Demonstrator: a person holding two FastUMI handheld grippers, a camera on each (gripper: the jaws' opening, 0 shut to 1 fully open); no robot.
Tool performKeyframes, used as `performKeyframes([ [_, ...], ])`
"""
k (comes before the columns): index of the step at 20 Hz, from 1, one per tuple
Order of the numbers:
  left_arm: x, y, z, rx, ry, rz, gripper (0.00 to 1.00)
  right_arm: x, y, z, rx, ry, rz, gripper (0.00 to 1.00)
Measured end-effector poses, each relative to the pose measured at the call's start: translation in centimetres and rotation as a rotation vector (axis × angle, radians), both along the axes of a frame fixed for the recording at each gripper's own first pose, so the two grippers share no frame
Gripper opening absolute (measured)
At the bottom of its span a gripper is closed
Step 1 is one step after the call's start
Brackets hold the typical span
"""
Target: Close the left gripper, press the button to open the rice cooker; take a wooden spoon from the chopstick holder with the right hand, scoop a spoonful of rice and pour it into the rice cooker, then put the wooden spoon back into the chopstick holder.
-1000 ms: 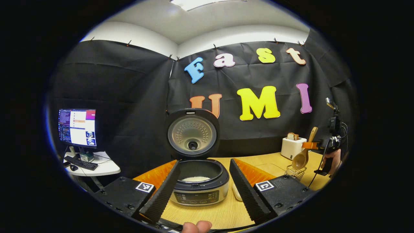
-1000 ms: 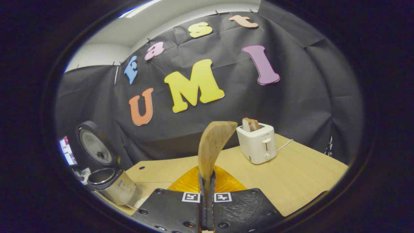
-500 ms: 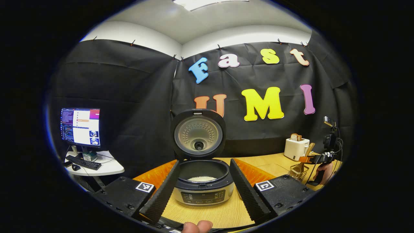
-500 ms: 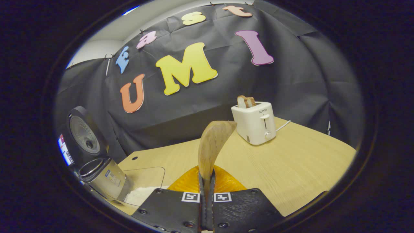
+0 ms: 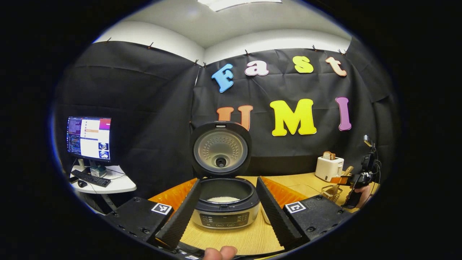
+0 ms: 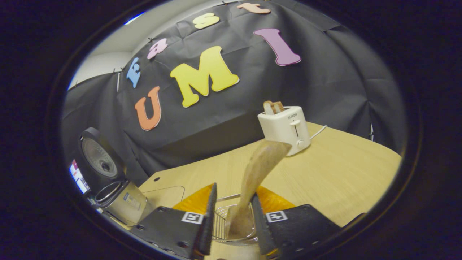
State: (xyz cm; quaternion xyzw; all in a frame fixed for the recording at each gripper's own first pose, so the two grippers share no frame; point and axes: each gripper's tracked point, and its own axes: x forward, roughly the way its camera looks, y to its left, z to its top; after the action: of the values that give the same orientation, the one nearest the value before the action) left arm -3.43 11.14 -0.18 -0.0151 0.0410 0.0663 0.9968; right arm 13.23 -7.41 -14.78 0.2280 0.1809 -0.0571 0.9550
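Note:
The rice cooker (image 5: pixel 223 213) stands open, its lid (image 5: pixel 220 150) upright and white rice (image 5: pixel 223 199) in the pot. My left gripper (image 5: pixel 228 180) is open, with the cooker framed between its fingers and apart from them. The wooden spoon (image 6: pixel 258 168) stands tilted, bowl down, in the wire chopstick holder (image 6: pixel 222 220). My right gripper (image 6: pixel 234 191) is open around the spoon's lower handle, both fingers off it. In the left gripper view, the right gripper (image 5: pixel 352 178) sits far right beside the holder (image 5: pixel 326 191), held by a hand.
A white toaster (image 6: pixel 285 126) with bread stands at the back of the wooden table (image 6: pixel 343 169). A clear container (image 6: pixel 164 195) lies beside the cooker (image 6: pixel 121 204). A monitor (image 5: pixel 88 139) and keyboard sit on a side table at the left.
My right gripper came down with the spoon into the wire holder, then opened and let it go. The spoon now leans to the right. The left gripper barely moved.

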Motion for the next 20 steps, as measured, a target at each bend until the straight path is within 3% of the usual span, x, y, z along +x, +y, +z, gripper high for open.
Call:
performKeyframes([
  [1, 0.0, -0.2, 0.0, 0.004, -0.001, -0.003, 0.98, 0.0, -0.3, -0.1, -0.006, 0.002, -0.002, 0.64],
  [2, 0.0, -0.4, 0.1, 0.012, -0.002, -0.003, 0.98, -0.3, -0.5, -0.1, -0.020, 0.003, -0.005, 0.77],
  [4, 0.0, -0.3, 0.4, 0.035, -0.009, 0.012, 0.98, -1.3, -1.0, 0.0, -0.064, -0.002, -0.009, 0.87],
  [5, 0.1, -0.7, 0.4, 0.037, -0.011, 0.010, 0.98, -2.0, -1.4, 0.4, -0.090, -0.008, -0.011, 1.00],
  [7, 0.1, -1.5, 0.4, 0.027, -0.017, -0.006, 0.98, -3.6, -2.0, 1.4, -0.132, -0.037, -0.008, 0.95],
  [15, 1.6, -4.8, 1.8, -0.005, -0.068, -0.026, 0.98, -11.4, -1.3, 2.7, -0.255, -0.086, 0.081, 0.95],
  [20, 4.7, -2.9, 5.1, 0.092, -0.057, 0.014, 0.98, -13.1, 0.9, 4.2, -0.265, -0.142, 0.174, 0.95],
])
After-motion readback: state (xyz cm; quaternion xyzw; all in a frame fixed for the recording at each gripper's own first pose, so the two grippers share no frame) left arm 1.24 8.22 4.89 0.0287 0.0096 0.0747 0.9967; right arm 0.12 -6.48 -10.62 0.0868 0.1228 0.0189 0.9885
